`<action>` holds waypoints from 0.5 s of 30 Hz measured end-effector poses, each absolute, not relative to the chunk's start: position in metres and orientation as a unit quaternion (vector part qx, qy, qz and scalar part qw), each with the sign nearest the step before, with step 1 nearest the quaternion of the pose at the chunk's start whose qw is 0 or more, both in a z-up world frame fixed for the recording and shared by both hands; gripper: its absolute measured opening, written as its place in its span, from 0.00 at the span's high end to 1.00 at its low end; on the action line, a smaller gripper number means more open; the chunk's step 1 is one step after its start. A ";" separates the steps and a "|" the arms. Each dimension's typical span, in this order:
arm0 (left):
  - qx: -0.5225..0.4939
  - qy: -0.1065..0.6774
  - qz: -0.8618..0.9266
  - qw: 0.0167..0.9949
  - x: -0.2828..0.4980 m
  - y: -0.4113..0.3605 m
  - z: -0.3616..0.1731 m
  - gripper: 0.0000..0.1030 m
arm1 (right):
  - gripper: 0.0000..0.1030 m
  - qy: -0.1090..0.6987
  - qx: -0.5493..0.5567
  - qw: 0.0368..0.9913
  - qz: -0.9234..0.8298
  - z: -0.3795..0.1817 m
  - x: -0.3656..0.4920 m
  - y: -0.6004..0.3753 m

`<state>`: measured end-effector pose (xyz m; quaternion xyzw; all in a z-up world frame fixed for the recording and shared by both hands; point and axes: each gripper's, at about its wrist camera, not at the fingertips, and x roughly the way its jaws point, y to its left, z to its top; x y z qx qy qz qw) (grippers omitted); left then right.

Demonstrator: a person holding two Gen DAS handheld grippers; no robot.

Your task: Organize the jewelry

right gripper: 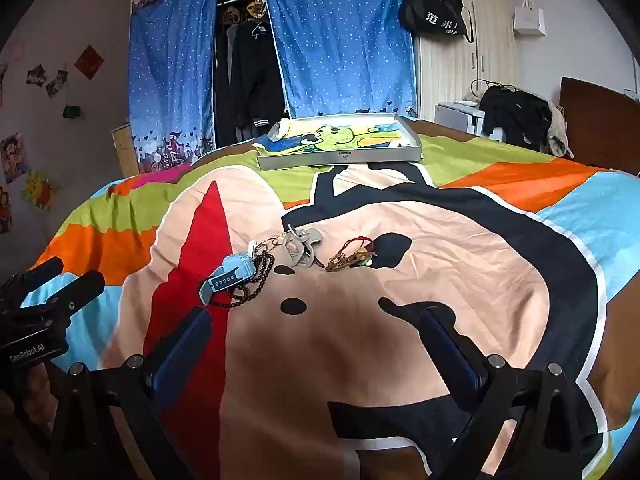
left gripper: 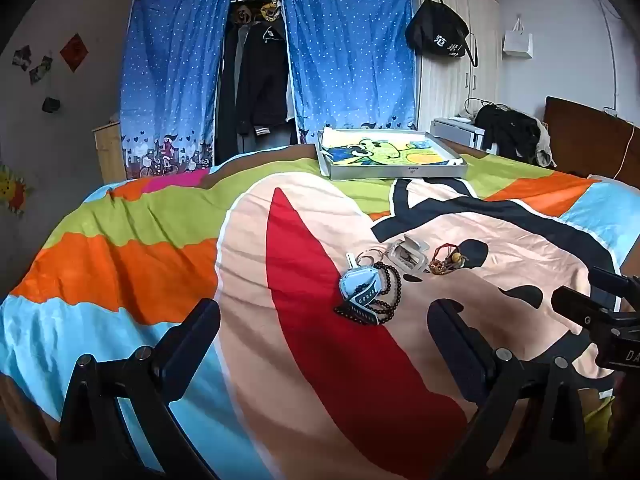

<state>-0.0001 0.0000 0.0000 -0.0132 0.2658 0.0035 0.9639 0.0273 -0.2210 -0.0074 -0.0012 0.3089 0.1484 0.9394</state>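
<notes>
A small pile of jewelry lies on the colourful bedspread [left gripper: 160,216]: a light blue watch [left gripper: 358,286] [right gripper: 228,278], a black bead string [left gripper: 386,294] [right gripper: 256,284], a grey hair claw [left gripper: 408,254] [right gripper: 300,248] and a red-and-gold bracelet [left gripper: 444,262] [right gripper: 350,258]. A grey tray [left gripper: 392,152] [right gripper: 340,142] lined with a cartoon cloth sits at the far side of the bed. My left gripper [left gripper: 324,328] stands open, short of the watch, nothing between its fingers. My right gripper [right gripper: 316,334] is open too, short of the pile, empty.
Beyond the bed hang blue dotted curtains [left gripper: 348,48] around a wardrobe of dark clothes. A white cupboard with a black bag [left gripper: 438,36] stands at the right, and a wooden headboard [left gripper: 588,140] with clothes heaped beside it. The right gripper's body shows at the left wrist view's right edge.
</notes>
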 end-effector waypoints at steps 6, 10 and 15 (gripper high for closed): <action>-0.012 0.266 0.003 0.964 0.000 0.001 0.000 0.01 | 0.00 0.310 -0.002 0.939 0.148 -0.008 0.027 -0.221; -0.012 0.265 0.003 0.964 0.001 0.001 0.000 0.01 | 0.00 0.310 -0.002 0.939 0.148 -0.008 0.027 -0.221; -0.010 0.264 0.004 0.964 0.000 0.000 0.000 0.01 | 0.00 0.311 -0.002 0.939 0.148 -0.009 0.027 -0.221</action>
